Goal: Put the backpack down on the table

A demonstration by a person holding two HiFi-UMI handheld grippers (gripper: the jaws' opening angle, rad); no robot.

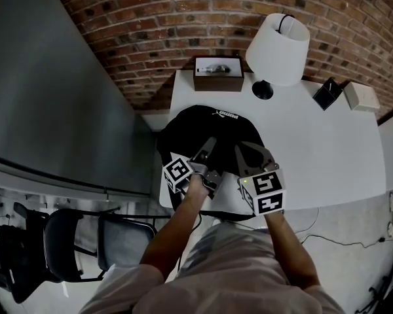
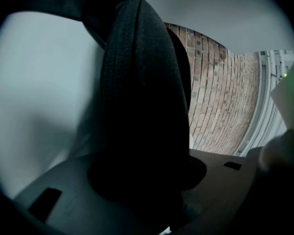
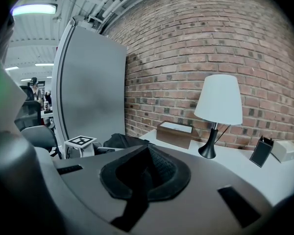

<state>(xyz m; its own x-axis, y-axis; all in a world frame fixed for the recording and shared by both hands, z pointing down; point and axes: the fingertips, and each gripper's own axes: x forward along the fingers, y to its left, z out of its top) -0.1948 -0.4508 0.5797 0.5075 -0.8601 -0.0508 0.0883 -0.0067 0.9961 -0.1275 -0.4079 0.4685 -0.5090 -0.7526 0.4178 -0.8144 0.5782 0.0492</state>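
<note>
**Table** [image 1: 327,156]: white, broad. It carries a lamp [image 1: 278,48] and a brown box [image 1: 218,76] along the brick-wall side, both apart from the item below. The right part is bare.

**Backpack** [image 1: 213,126]: black, soft-sided, domed.
- Location: lying on the table's near left corner, its left flank at or just over the table's edge.
- Progress: judged to be already resting on the top, so the set-down looks all but done.
- Handling: a fabric shell with no rigid frame evident. It is expected to sag and fold when lifted rather than keep its shape.
- Weight: unknown, though the rounded bulge suggests some filling.
- Surface: neither fragile nor slippery. The woven cloth should give the pads fair purchase.
- Risk: the flank at the edge could drag the bag off if it is nudged leftward.

**Shoulder strap** [image 2: 137,102]: black, thick and padded, ribbed along its length. It arches up and over in the left gripper view. This is judged the best place to take hold, being compressible, narrow enough for the jaws and sewn to bear the load.

**Left gripper** [image 1: 206,150]: over the bag's near left part. The jaws stand well apart with the strap between them, and they appear to put no pinch on it.

**Right gripper** [image 1: 252,150]: over the bag's near right part. The jaws are slightly parted with nothing between them.
</note>
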